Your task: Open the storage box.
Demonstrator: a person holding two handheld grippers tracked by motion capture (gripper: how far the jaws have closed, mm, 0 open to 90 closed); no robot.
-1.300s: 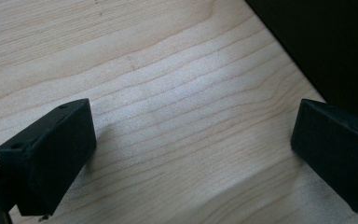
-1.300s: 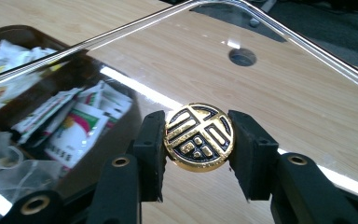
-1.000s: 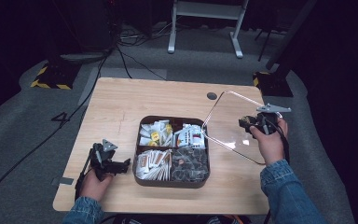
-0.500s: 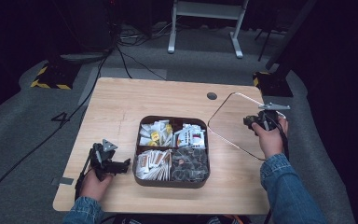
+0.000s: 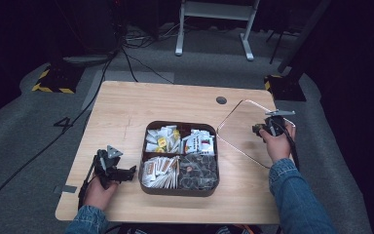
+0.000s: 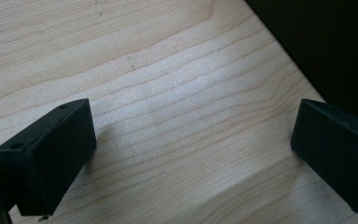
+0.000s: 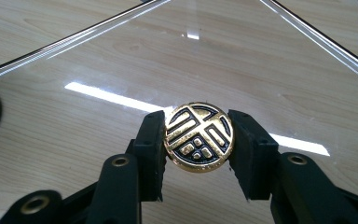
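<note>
Gripping a round knob with a gold and black emblem (image 7: 199, 137), the right gripper (image 7: 197, 140) has its two black jaws pressed on the knob's left and right sides. This knob sits on a clear square lid with rounded corners (image 5: 246, 127). In the high view the lid is at the right side of the light wooden table (image 5: 126, 112), just beside the dark square tray with four compartments (image 5: 180, 189), and it looks slightly tilted; whether its edge touches the table I cannot tell. The right hand (image 5: 277, 141) comes from the lower right in a blue denim sleeve (image 5: 297, 195), the forearm points away from the person, and the gripper points toward the tray. The left hand (image 5: 97, 187) rests on the table near the front left corner. The left gripper (image 5: 109, 168) points toward the tray, close to its left wall. Its jaws stand wide apart, with only bare wood between them.
</note>
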